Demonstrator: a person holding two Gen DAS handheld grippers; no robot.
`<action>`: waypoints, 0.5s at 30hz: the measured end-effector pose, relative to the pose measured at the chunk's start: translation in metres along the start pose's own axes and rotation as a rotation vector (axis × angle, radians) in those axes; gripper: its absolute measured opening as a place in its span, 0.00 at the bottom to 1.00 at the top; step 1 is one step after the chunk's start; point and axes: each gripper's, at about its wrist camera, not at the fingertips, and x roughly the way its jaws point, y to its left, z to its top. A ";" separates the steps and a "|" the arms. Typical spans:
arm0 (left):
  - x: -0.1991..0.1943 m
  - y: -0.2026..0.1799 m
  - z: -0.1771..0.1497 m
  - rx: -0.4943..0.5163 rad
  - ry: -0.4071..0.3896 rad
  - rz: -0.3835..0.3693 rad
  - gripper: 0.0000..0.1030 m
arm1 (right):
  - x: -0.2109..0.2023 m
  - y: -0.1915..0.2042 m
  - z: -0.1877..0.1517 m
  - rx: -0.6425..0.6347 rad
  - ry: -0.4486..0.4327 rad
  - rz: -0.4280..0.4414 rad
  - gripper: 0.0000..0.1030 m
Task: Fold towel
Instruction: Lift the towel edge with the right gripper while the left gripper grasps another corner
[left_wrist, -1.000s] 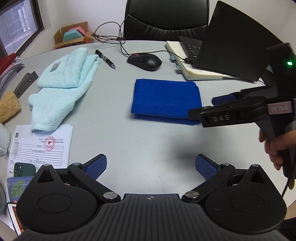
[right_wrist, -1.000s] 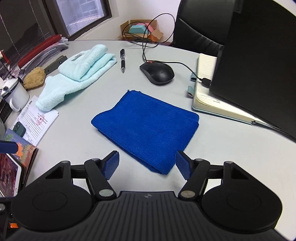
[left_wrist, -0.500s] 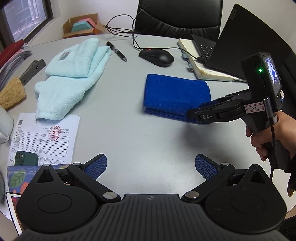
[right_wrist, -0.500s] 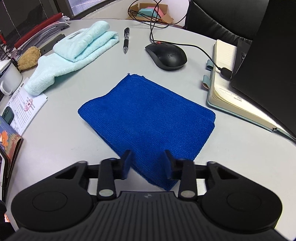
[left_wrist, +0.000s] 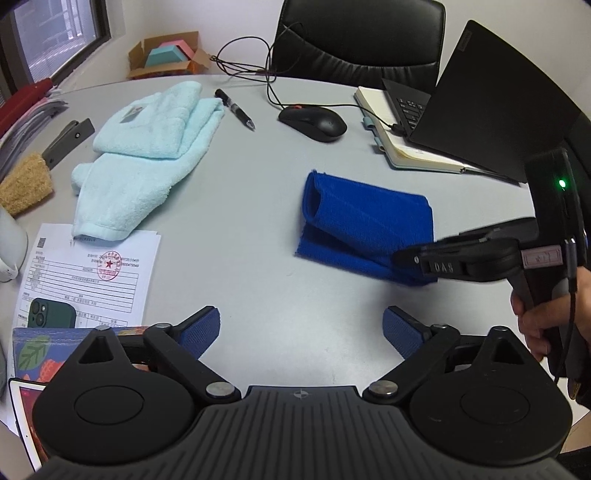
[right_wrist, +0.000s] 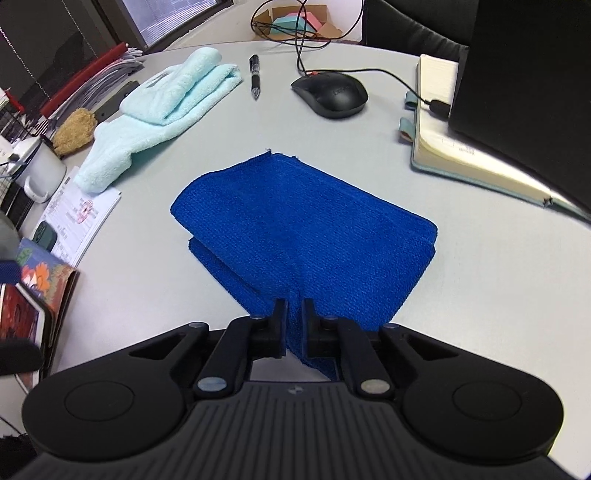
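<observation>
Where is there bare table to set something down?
Bare table lies between the light towel and the blue towel, reaching the left claw. Crowded: left edge with papers, far right with notebook and mouse.

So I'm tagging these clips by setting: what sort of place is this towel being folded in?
Most likely an office desk. A laptop sits open on a notebook, a wired mouse and a pen lie on the grey table, and an office chair stands behind it.
</observation>
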 end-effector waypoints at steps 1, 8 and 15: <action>0.000 -0.001 0.000 0.005 -0.002 -0.003 0.89 | -0.002 0.001 -0.005 -0.002 0.009 0.007 0.07; 0.001 -0.014 -0.003 0.045 0.004 -0.047 0.62 | -0.015 0.007 -0.046 0.000 0.059 0.048 0.07; 0.011 -0.022 -0.007 0.072 0.047 -0.117 0.43 | -0.031 0.018 -0.086 0.010 0.088 0.072 0.07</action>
